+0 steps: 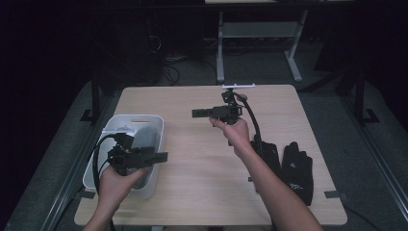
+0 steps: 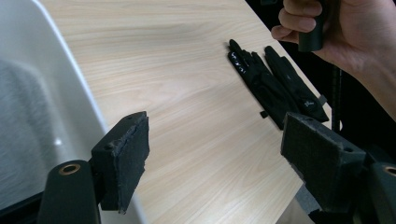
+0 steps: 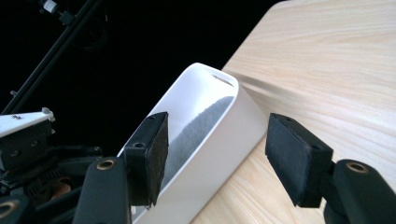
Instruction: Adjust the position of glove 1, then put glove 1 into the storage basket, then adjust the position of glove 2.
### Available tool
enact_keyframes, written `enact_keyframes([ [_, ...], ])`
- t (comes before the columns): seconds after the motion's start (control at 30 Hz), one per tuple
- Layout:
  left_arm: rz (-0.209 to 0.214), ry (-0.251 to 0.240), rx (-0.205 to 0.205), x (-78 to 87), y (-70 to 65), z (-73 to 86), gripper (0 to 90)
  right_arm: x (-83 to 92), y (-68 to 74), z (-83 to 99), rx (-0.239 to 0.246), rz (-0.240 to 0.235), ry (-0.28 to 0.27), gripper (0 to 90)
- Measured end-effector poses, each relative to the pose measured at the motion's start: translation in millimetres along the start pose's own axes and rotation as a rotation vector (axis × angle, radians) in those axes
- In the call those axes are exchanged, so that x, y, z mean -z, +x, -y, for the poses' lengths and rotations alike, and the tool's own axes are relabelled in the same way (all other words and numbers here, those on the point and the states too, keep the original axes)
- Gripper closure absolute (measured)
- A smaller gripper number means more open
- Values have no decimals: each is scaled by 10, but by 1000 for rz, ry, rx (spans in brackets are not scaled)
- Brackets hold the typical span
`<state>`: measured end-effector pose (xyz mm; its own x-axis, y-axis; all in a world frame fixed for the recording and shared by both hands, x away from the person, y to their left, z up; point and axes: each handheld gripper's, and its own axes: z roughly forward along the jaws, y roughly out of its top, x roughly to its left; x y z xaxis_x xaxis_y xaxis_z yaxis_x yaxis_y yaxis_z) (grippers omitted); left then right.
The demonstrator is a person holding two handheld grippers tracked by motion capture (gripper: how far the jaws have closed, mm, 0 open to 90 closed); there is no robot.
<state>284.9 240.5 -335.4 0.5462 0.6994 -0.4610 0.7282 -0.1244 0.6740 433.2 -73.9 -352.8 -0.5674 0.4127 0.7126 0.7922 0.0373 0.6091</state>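
A dark room surrounds the pale wooden table [image 1: 202, 159]. Both the left gripper [image 2: 212, 163] and right gripper [image 3: 217, 158] hang released, grasping nothing; the white plastic bin [image 1: 154, 126] sits at the table's left edge, two black fabric gloves [image 1: 288, 166] at its right.

left gripper [image 1: 161, 157]: black two-jaw tool, boxy body, thick black cable looping behind
left gripper pads [image 2: 125, 161]: flat dark rectangular blocks, rough worn edges, small screw holes
left gripper arms: black, rounded ends with brass-ringed holes
right gripper [image 1: 198, 113]: black, same build, pale flat plate on top, black cable trailing
right gripper pads [image 3: 299, 156]: dark, slab-shaped
forearms: bare, no sleeves
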Motion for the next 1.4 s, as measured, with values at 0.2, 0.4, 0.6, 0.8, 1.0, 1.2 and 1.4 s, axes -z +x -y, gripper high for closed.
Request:
enact_keyframes([
  [0.2,15,11,-19,-76,-63,-24,233,131,-53,44,-17,7,-25,390],
  [0.4,39,30,-20,-195,-89,-6,228,263,-138,108,-29,23,-29,389],
  [0.6,52,40,-38,-298,-162,-23,219,438,-223,139,-45,46,-60,378],
  [0.8,61,50,-45,-365,-222,-31,214,518,-272,178,-59,52,-59,379],
  [1.0,68,58,-56,-417,-264,-51,213,632,-350,282,-66,61,-63,379],
  [1.2,74,61,-65,-460,-316,-53,211,748,-426,350,-83,77,-71,379],
  [1.4,78,70,-73,-509,-347,-59,210,821,-463,387,-85,87,-77,379],
])
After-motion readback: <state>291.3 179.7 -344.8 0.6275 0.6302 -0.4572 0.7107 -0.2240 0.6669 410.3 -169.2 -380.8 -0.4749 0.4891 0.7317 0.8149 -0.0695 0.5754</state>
